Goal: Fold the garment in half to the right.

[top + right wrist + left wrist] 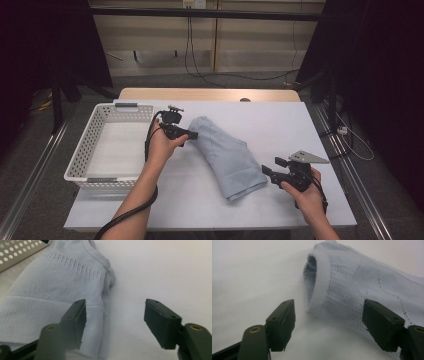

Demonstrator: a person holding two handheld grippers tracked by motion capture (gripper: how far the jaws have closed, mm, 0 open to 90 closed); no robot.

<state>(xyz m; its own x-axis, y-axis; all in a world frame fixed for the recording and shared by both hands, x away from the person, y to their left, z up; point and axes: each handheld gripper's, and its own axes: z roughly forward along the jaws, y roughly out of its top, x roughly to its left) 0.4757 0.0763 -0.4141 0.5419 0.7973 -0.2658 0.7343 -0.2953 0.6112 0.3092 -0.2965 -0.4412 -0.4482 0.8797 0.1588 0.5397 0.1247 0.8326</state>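
Folded garment (pixel 227 155) mid-table (pixel 280 125) — basket (pixel 85 150) left, claws at either end

garment (pixel 227 152): pale blue knit, folded into a long bundle
pose: flat, slanting from far left to near right
place: table middle

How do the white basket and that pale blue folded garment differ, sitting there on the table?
The white basket is stiff and perforated, with upright walls; the pale blue folded garment is soft knit, lying flat. The basket sits square at the table's left edge, while the garment lies slantwise near the middle. The basket holds nothing; the garment lies between the two grippers. Both rest on the white table.
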